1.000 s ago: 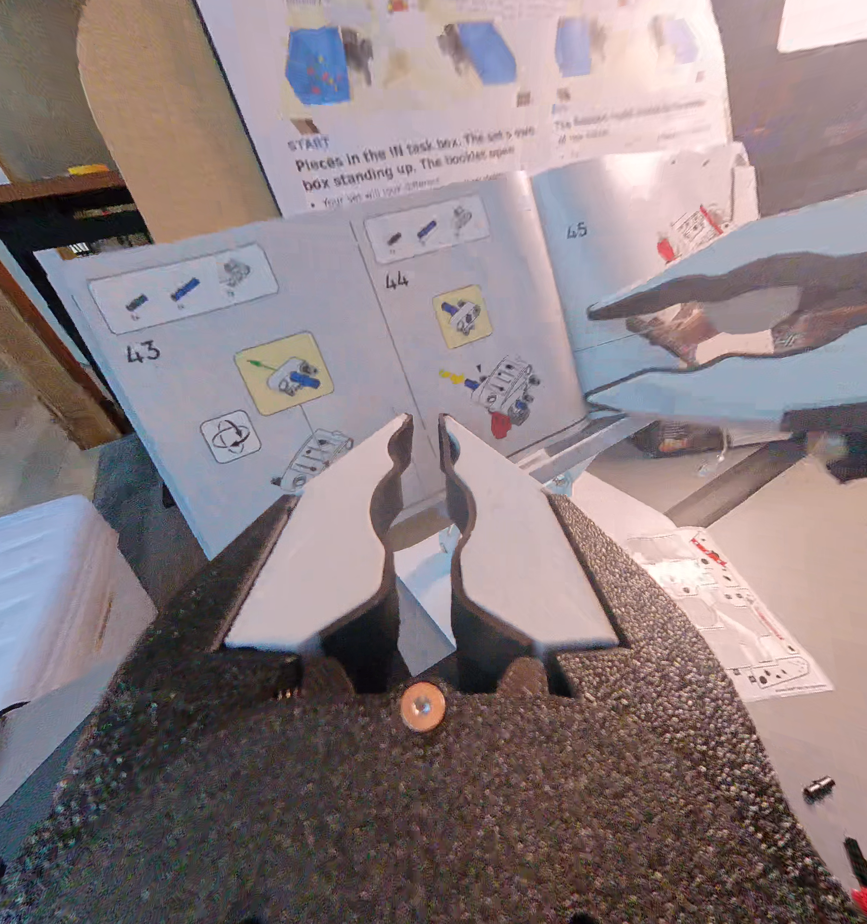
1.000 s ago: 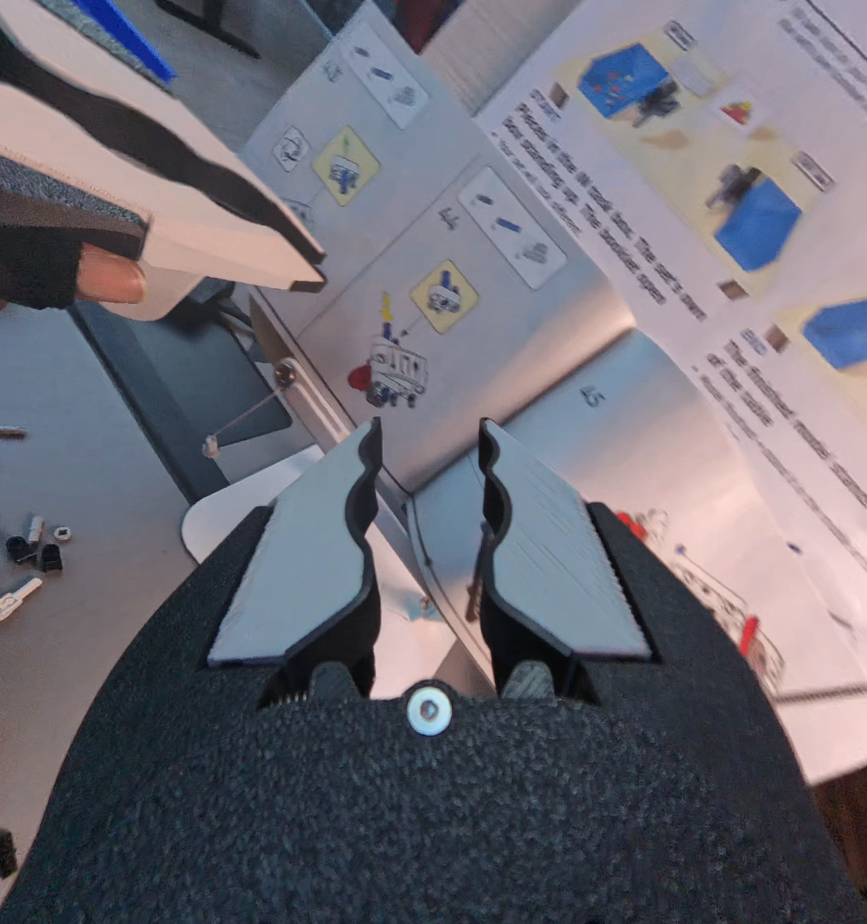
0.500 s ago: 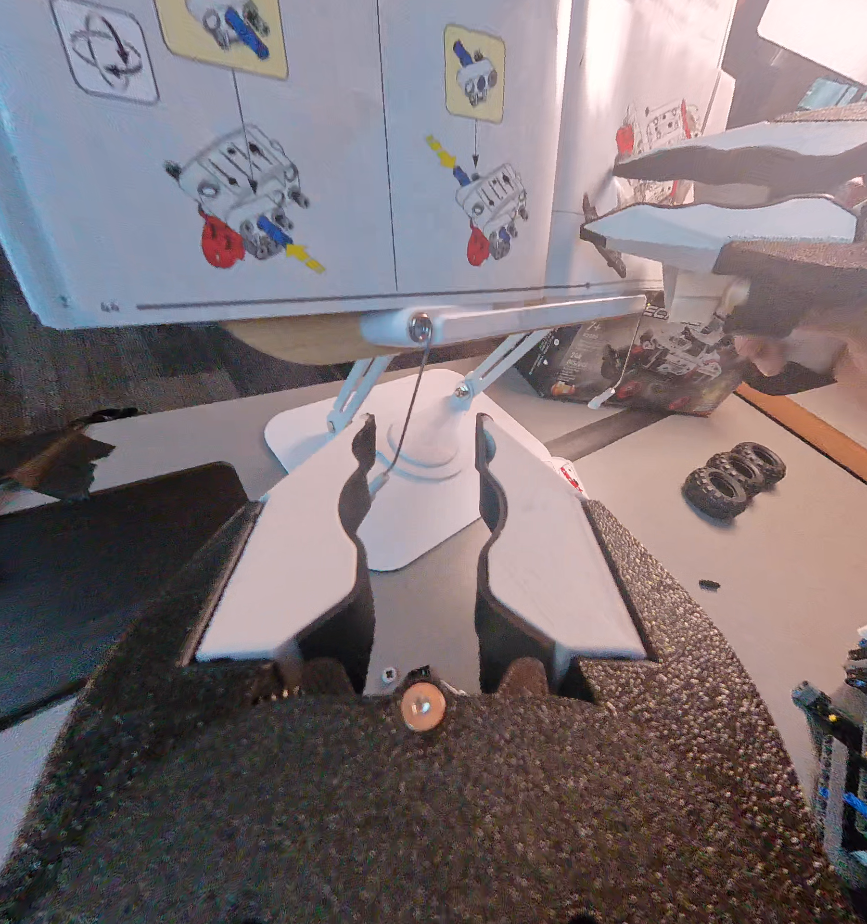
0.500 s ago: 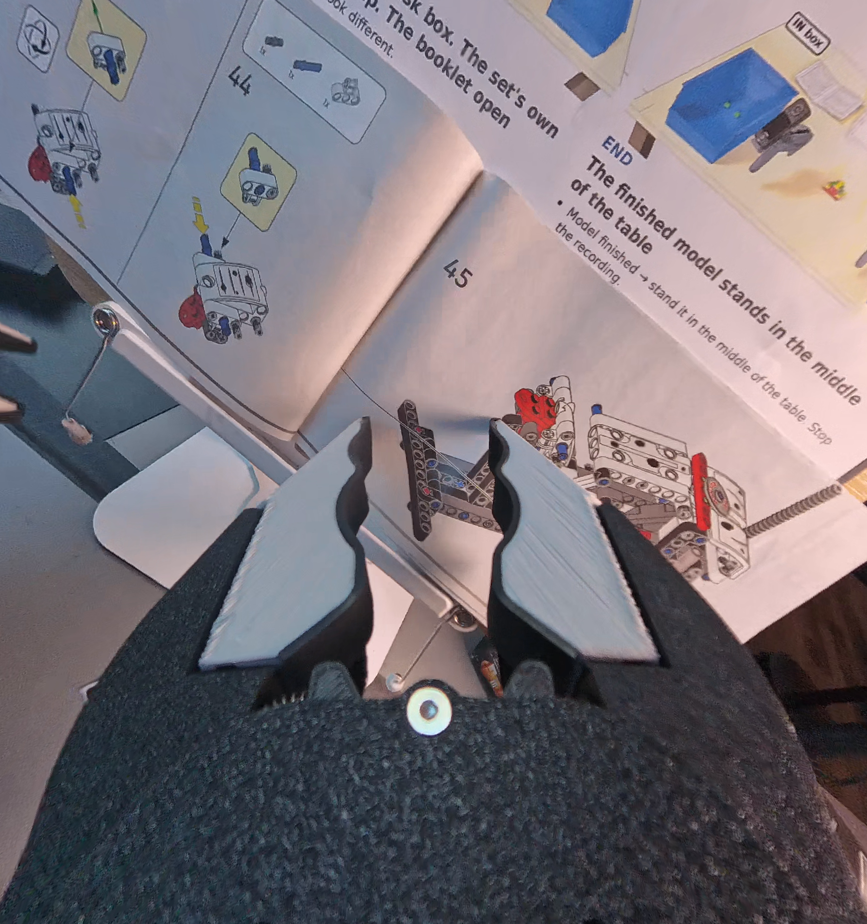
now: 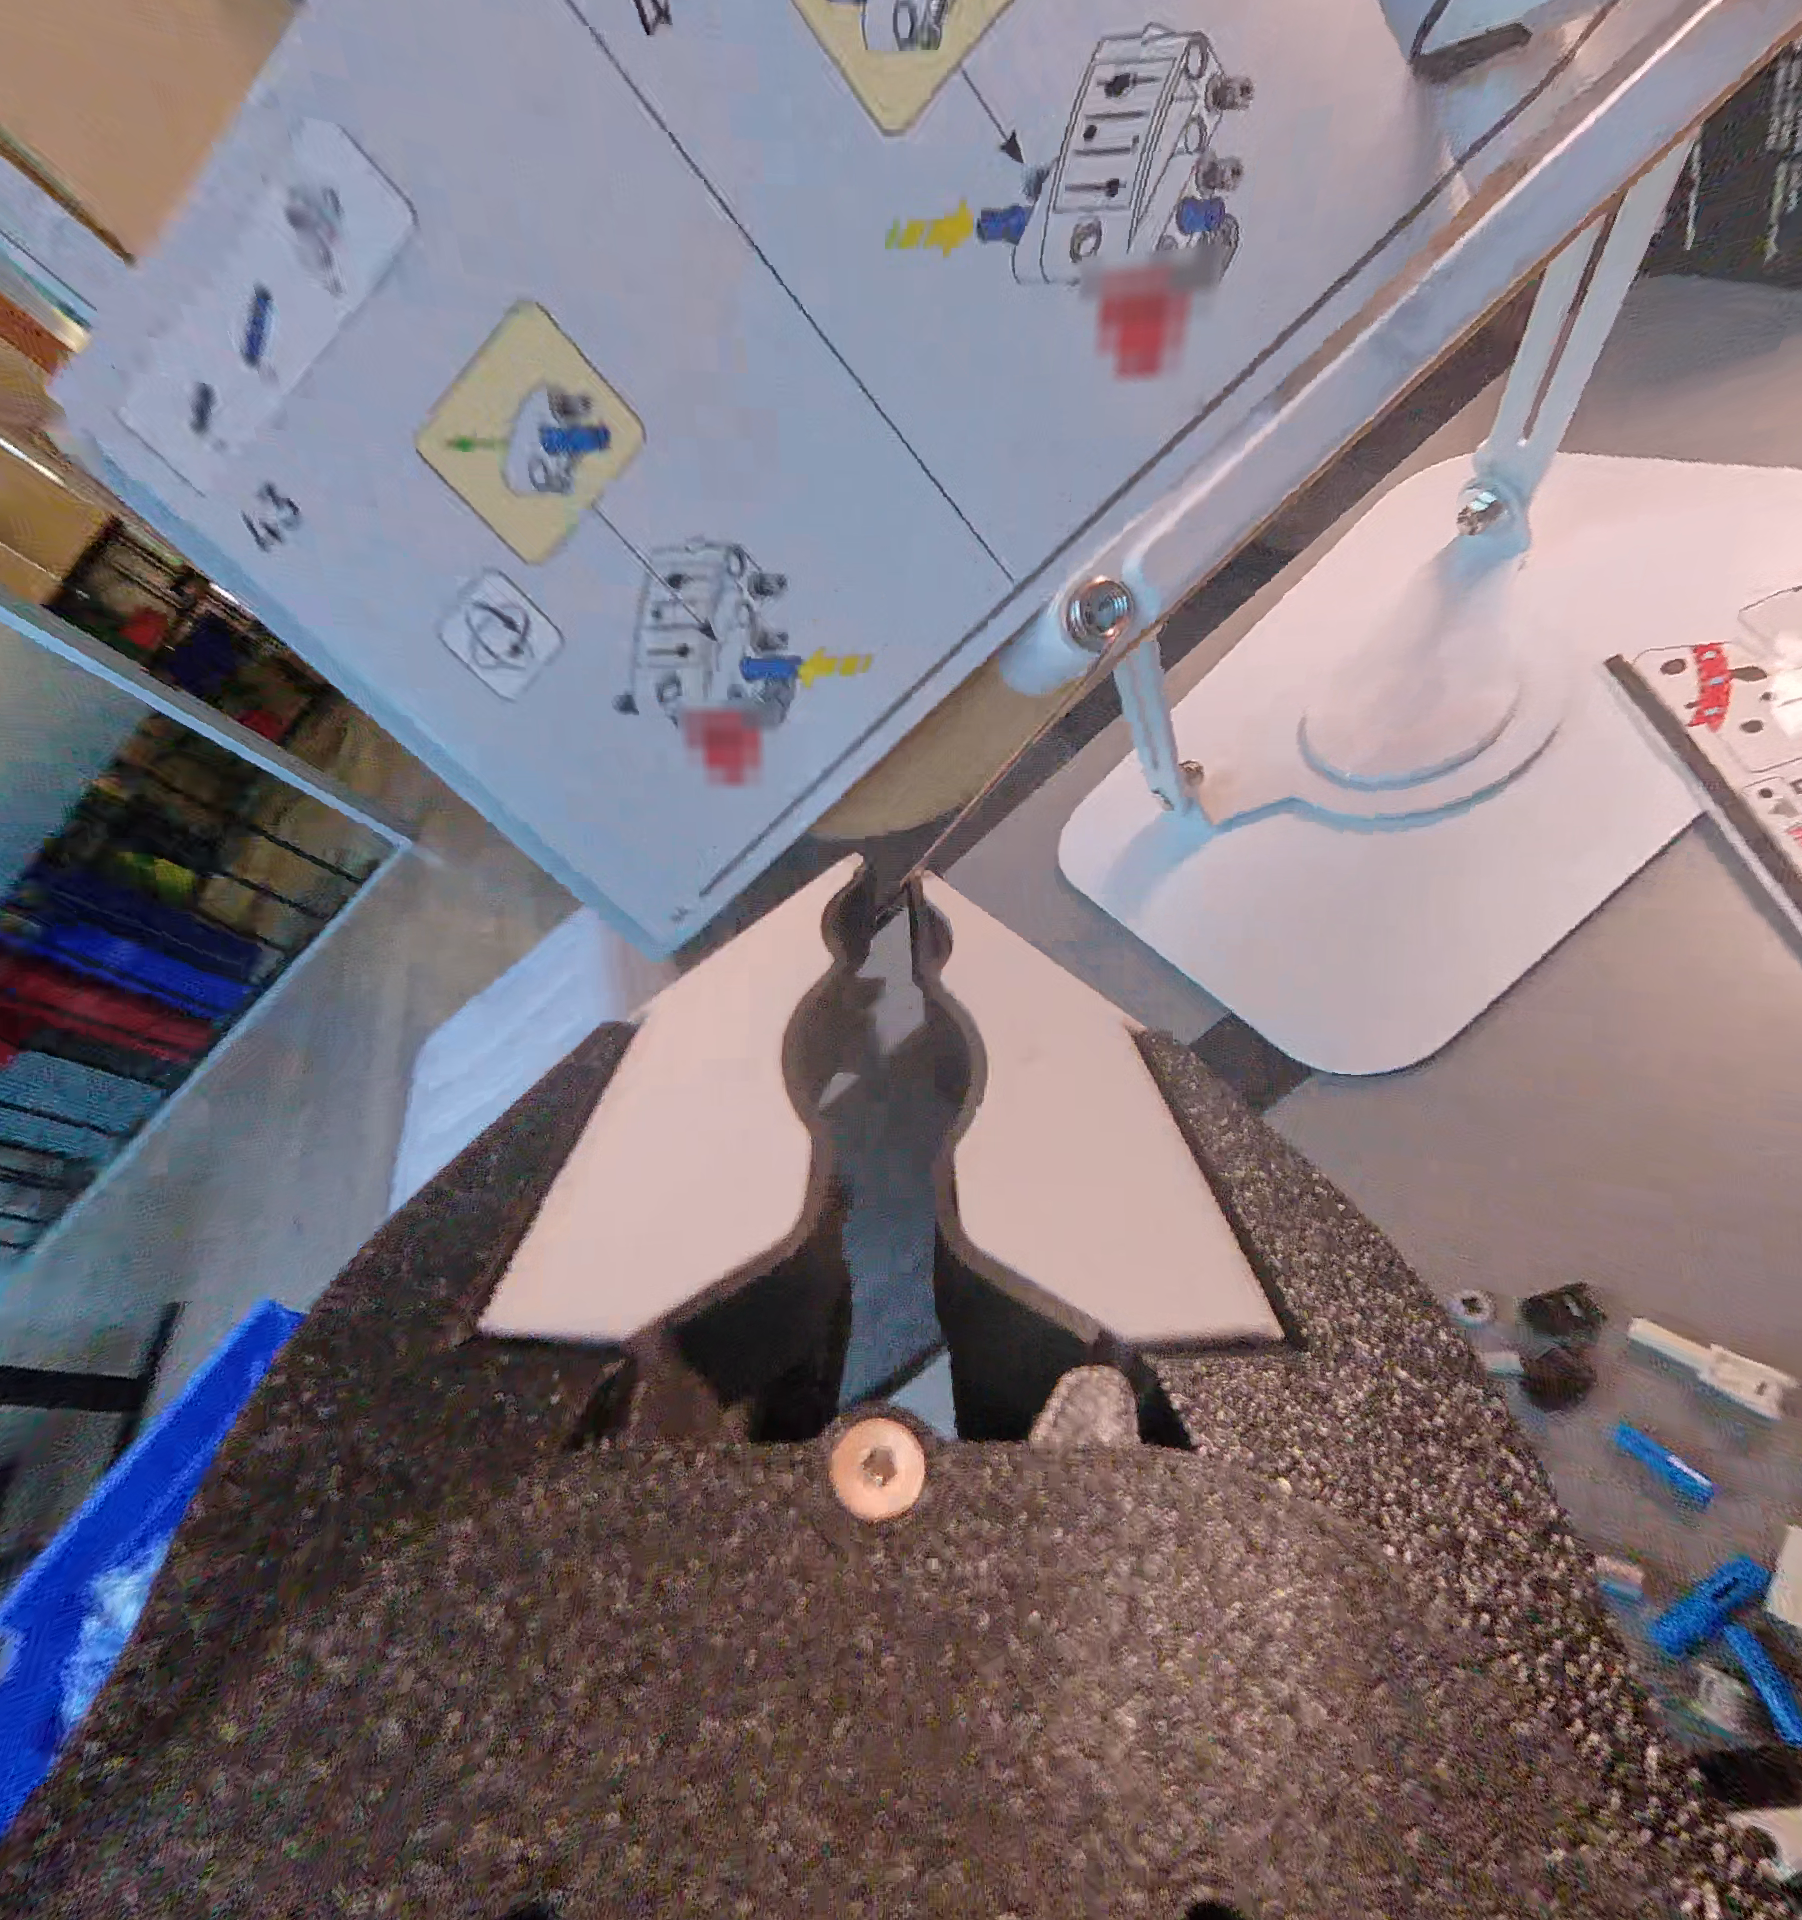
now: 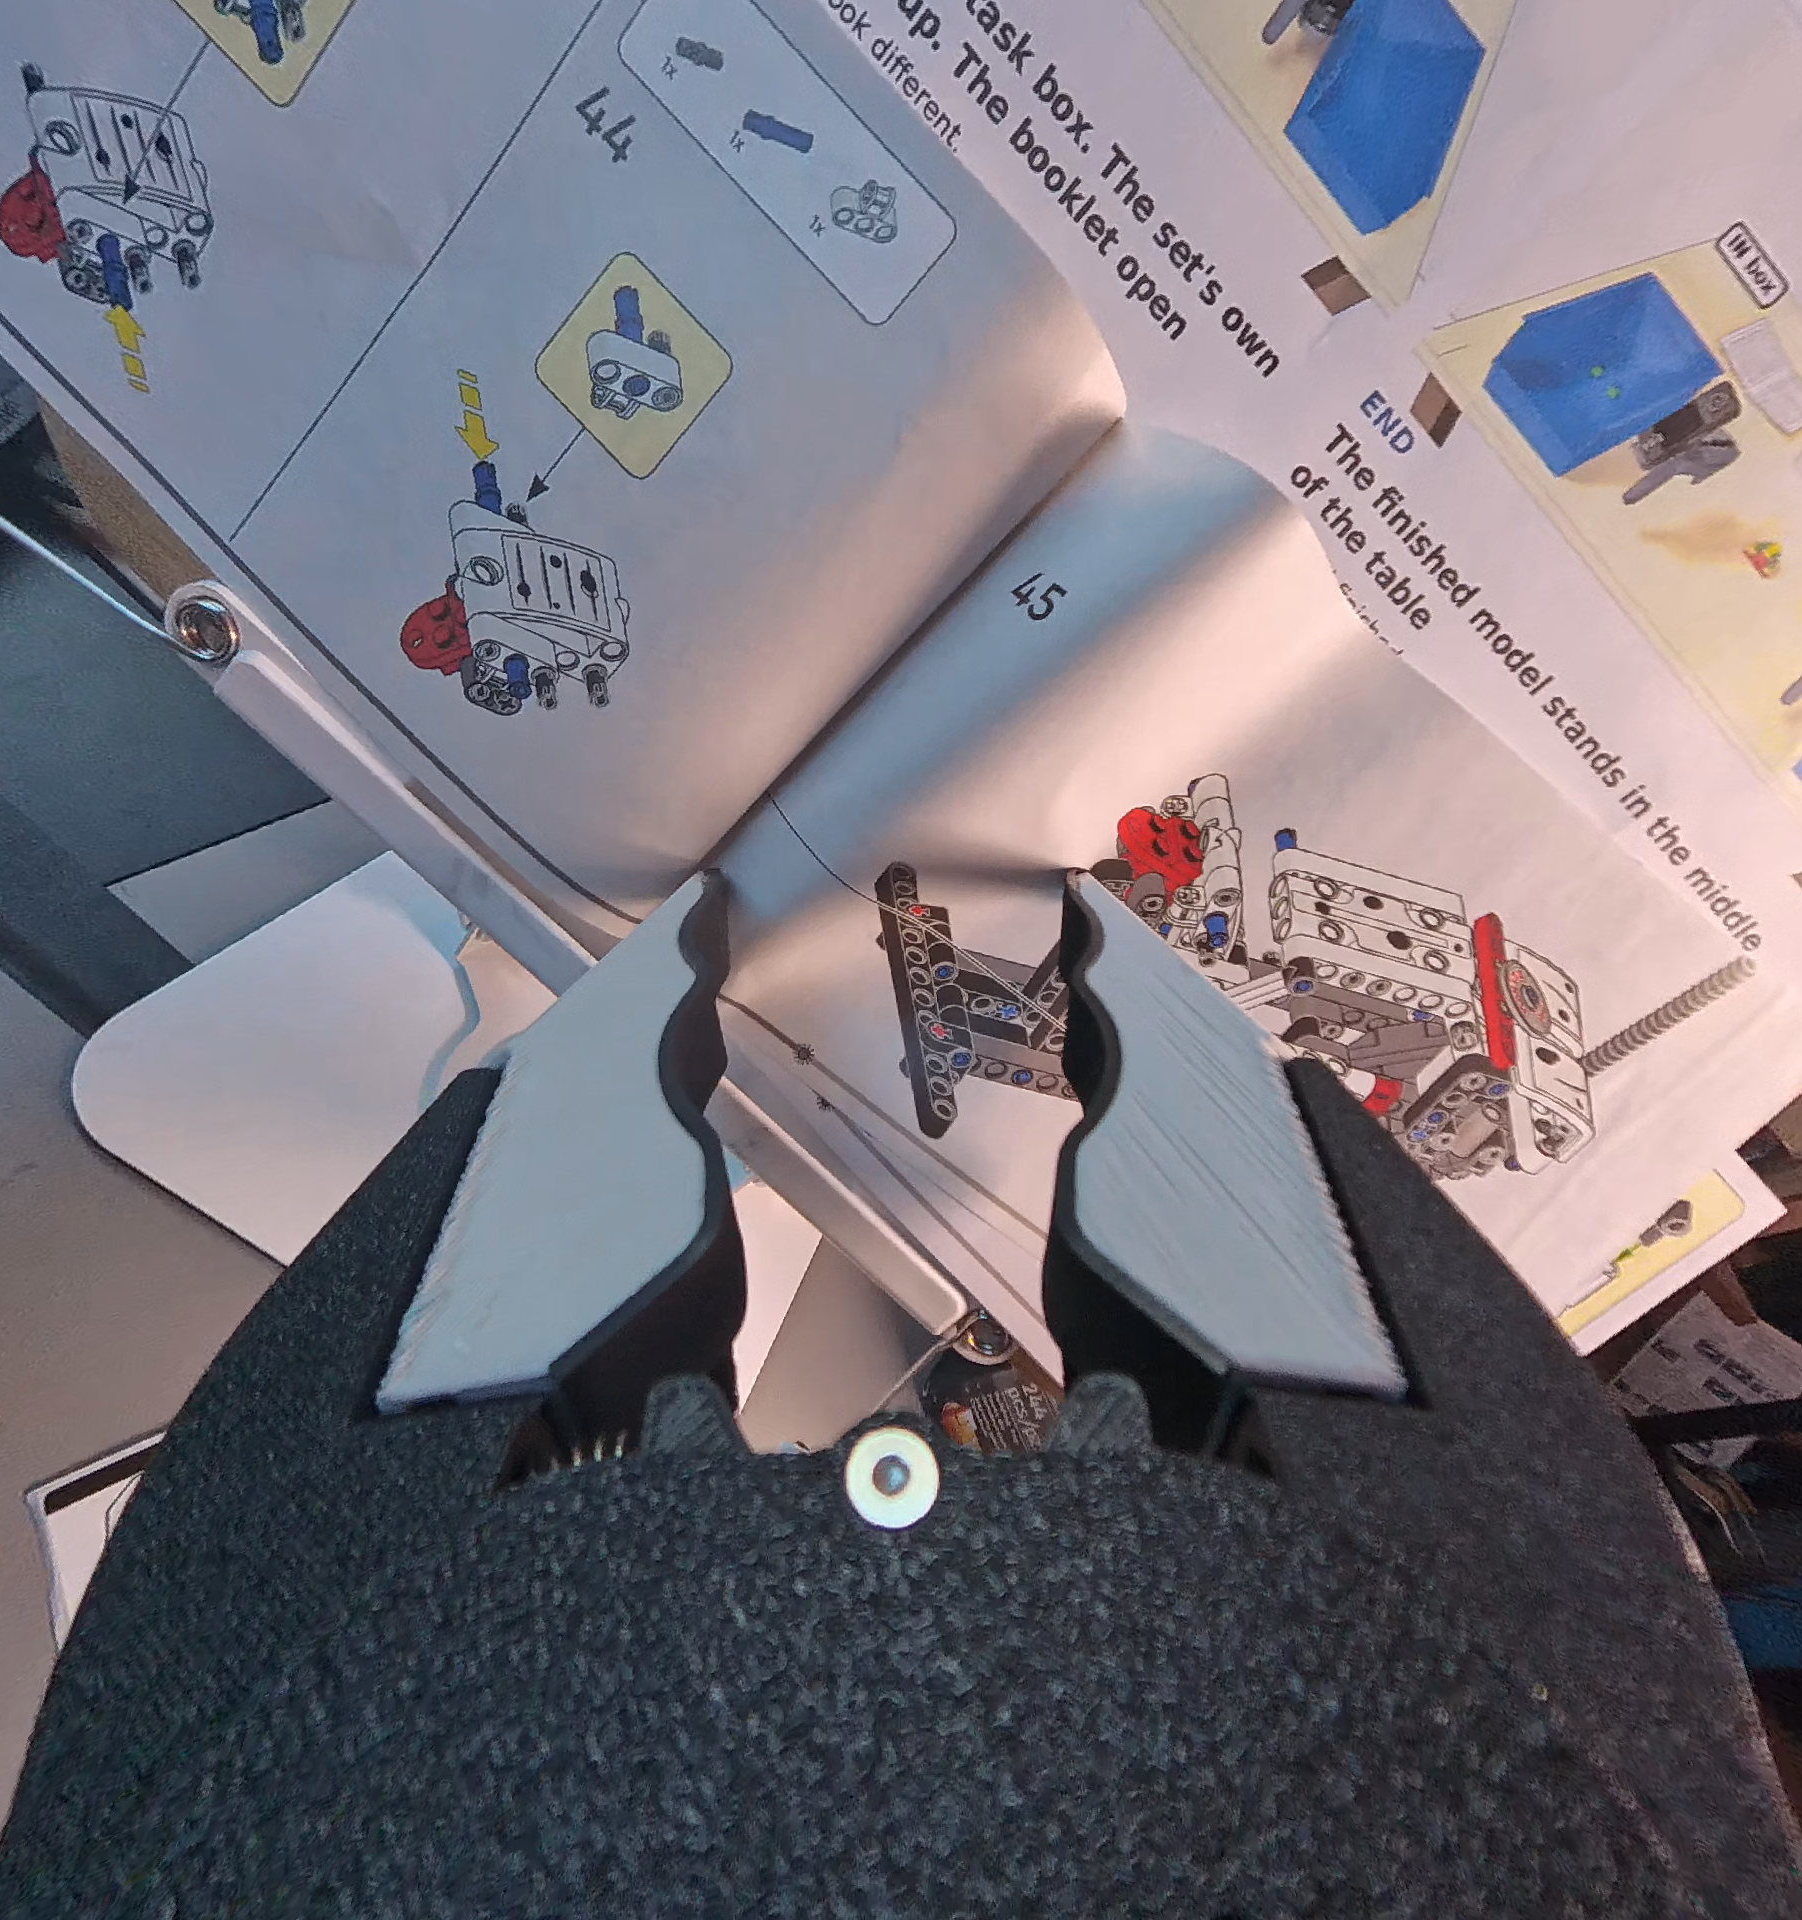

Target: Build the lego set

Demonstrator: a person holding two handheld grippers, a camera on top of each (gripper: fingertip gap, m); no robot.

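The booklet (image 5: 668, 416) was propped on the stand (image 5: 1396, 831); loose pieces (image 5: 1697, 1455) were scattered right of its base.

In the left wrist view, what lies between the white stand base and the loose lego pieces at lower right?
Only bare grey table shows between the stand base and the loose pieces in the left wrist view; nothing sits in that stretch.

A grey table (image 5: 1655, 1164) stands before blurred shelving (image 5: 118, 935) (stocked with coloured bins) at left.

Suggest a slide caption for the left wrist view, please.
Left gripper nearly shut at the instruction booklet's lower edge on its white stand.
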